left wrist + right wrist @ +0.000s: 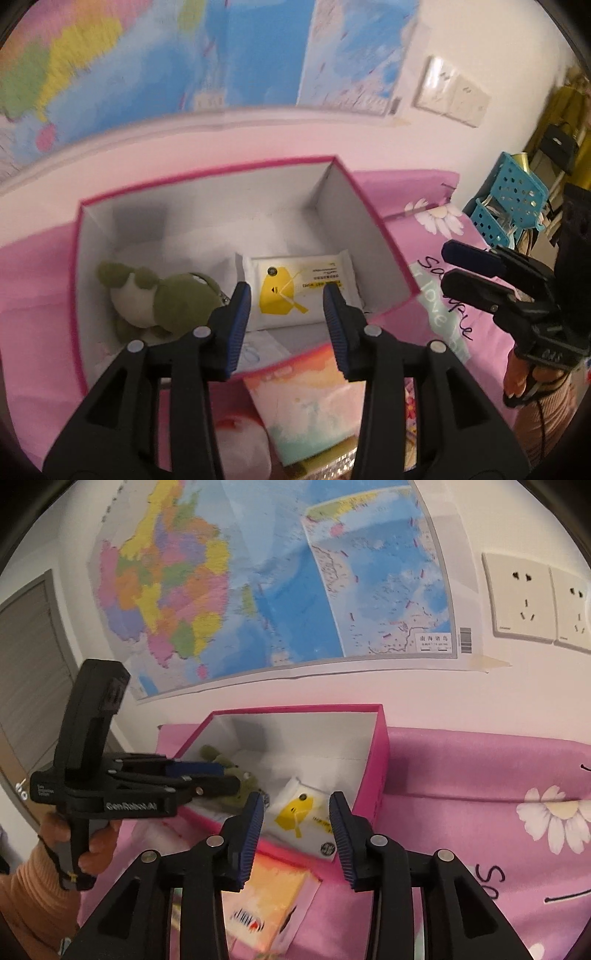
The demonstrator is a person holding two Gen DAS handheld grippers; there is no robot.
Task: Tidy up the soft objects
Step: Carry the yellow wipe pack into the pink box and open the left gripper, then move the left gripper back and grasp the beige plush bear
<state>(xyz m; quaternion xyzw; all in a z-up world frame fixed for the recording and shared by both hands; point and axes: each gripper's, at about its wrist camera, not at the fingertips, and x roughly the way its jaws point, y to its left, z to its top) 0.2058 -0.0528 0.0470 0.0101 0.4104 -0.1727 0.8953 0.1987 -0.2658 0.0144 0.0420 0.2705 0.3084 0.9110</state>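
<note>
Both tongs [287, 325] gape above wipes pack [295, 288] lying flat, long axis crosswise in box [207, 170].

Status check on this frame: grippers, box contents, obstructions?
Left gripper and right gripper open, empty. Wipes pack and green plush inside pink box. Nothing blocking.
</note>
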